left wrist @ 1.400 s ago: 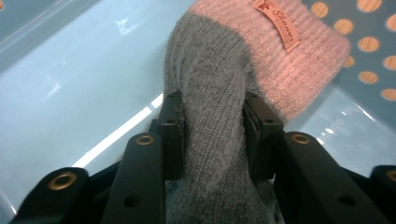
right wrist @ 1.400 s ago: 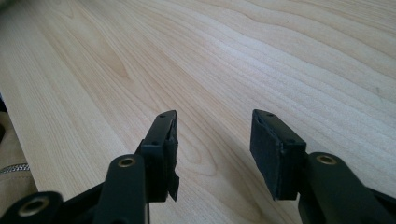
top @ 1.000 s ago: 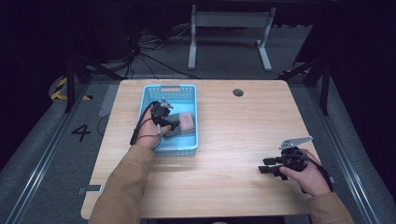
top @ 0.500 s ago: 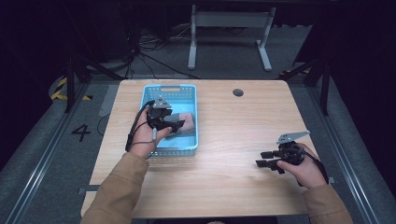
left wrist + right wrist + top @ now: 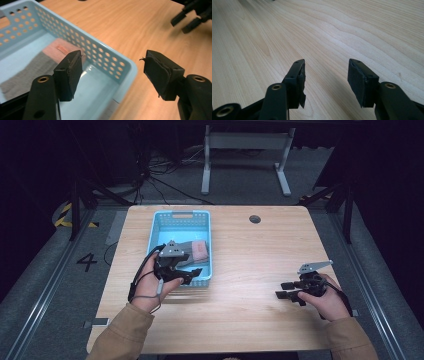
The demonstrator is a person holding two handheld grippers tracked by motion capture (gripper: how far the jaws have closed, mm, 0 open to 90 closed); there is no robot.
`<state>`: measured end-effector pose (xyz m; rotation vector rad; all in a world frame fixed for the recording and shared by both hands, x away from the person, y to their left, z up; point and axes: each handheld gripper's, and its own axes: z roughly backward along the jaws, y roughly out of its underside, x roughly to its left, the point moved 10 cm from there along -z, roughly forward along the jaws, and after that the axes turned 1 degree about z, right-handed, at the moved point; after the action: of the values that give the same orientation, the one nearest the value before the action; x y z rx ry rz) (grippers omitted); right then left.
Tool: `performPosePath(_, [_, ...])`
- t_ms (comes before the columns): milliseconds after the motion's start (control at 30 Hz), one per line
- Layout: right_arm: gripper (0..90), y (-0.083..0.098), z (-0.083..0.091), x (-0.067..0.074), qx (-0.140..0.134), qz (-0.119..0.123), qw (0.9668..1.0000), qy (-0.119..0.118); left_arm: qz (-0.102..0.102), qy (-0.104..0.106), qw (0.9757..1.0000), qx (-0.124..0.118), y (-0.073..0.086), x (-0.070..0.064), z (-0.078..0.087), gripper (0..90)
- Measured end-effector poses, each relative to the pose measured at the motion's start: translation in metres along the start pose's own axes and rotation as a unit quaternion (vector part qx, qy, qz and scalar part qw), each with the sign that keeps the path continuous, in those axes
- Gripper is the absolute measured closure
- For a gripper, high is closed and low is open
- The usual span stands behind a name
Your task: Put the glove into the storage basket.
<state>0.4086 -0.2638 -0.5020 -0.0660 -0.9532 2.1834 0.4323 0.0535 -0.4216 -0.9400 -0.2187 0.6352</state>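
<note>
A light blue perforated basket (image 5: 181, 213) stands on the left half of the wooden table (image 5: 250, 255). Inside lie a grey cloth (image 5: 186, 247) and a pink cloth (image 5: 200, 251), side by side. My left gripper (image 5: 192, 275) hovers over the basket's near right corner, open. In the left gripper view the left gripper (image 5: 112, 72) straddles the basket rim (image 5: 125, 65) with nothing between the jaws, and the pink cloth (image 5: 60, 50) and grey cloth (image 5: 27, 72) lie beyond. My right gripper (image 5: 280, 290) rests low at the table's right, open and empty (image 5: 325, 80). Both have just been opening.
A round cable hole (image 5: 255, 219) sits near the table's far edge. Bare wood (image 5: 337, 30) stretches between basket and right gripper. The right gripper's jaws (image 5: 186, 21) show far off in the left gripper view. A white frame stands on the floor behind the table.
My left gripper has risen and drawn back from over the cloths to the basket's near right corner, empty. The right hand has hardly moved.
</note>
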Motion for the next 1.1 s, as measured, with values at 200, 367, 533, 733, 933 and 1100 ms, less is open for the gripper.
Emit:
performPosePath(200, [48.9, 0.003, 0.003, -0.001, -0.002, -0.005, 1.0, 0.004, -0.003, 0.03, 0.9995, -0.002, 0.015, -0.019, 0.005, 33.0])
performPosePath(367, [48.7, 0.008, 0.002, -0.001, 0.003, -0.005, 1.0, 0.004, -0.014, 0.041, 0.999, 0.007, 0.033, -0.028, 0.009, 33.2])
performPosePath(533, [48.8, 0.009, 0.001, 0.0, 0.004, -0.006, 1.0, 0.005, -0.039, 0.045, 0.9977, 0.031, 0.053, -0.035, 0.007, 32.7])
performPosePath(733, [48.7, 0.01, -0.001, 0.0, 0.005, -0.003, 1.0, 0.006, -0.035, 0.061, 0.9963, 0.049, 0.079, -0.043, -0.001, 32.5])
performPosePath(933, [48.8, 0.012, -0.003, 0.0, 0.008, -0.005, 0.9999, 0.005, -0.024, 0.064, 0.9954, 0.067, 0.098, -0.045, -0.014, 32.3])
performPosePath(1100, [48.8, 0.013, -0.005, 0.0, 0.012, -0.006, 0.9999, 0.004, -0.022, 0.056, 0.9953, 0.076, 0.106, -0.046, -0.027, 31.1])
